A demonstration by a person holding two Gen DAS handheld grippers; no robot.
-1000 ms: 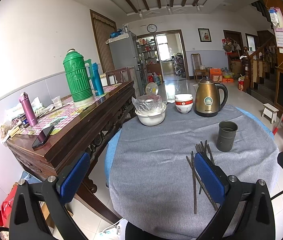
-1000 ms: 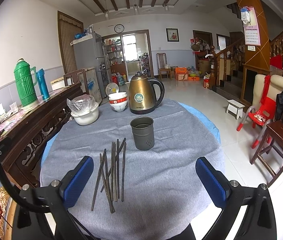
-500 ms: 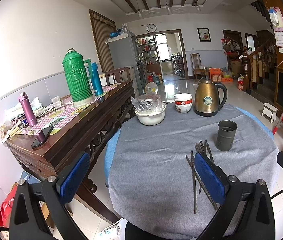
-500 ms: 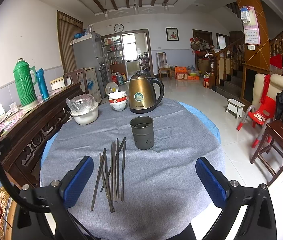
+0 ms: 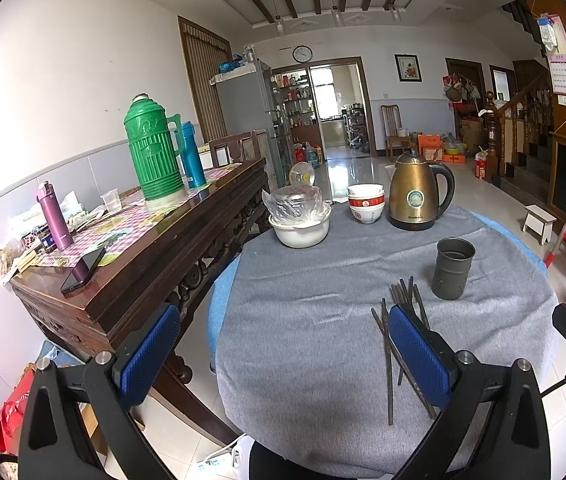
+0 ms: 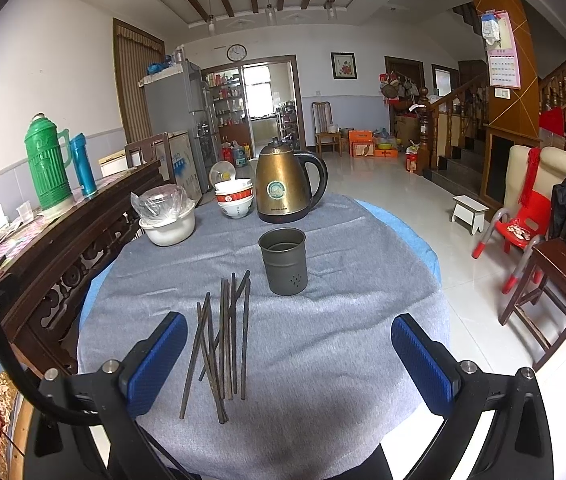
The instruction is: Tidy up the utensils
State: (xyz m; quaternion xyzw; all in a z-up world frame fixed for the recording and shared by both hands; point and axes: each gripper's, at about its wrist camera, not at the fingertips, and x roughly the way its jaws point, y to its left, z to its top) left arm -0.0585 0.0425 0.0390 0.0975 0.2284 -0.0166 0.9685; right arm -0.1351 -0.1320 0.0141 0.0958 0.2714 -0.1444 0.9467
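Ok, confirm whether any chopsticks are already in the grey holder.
No: the grey holder looks empty, and the chopsticks lie loose on the cloth.

Left gripper's right pad (image 5: pixel 419 354) hides the middle of the chopsticks (image 5: pixel 390 376); the holder's (image 6: pixel 283 261) inside is too dark to tell.

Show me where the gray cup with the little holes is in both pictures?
Left wrist view: the gray cup stands right of centre on the gray cloth, beyond the chopsticks.
Right wrist view: the gray cup stands at the centre, just beyond the chopsticks.
Shared landmark: the gold kettle stands behind the cup in both.
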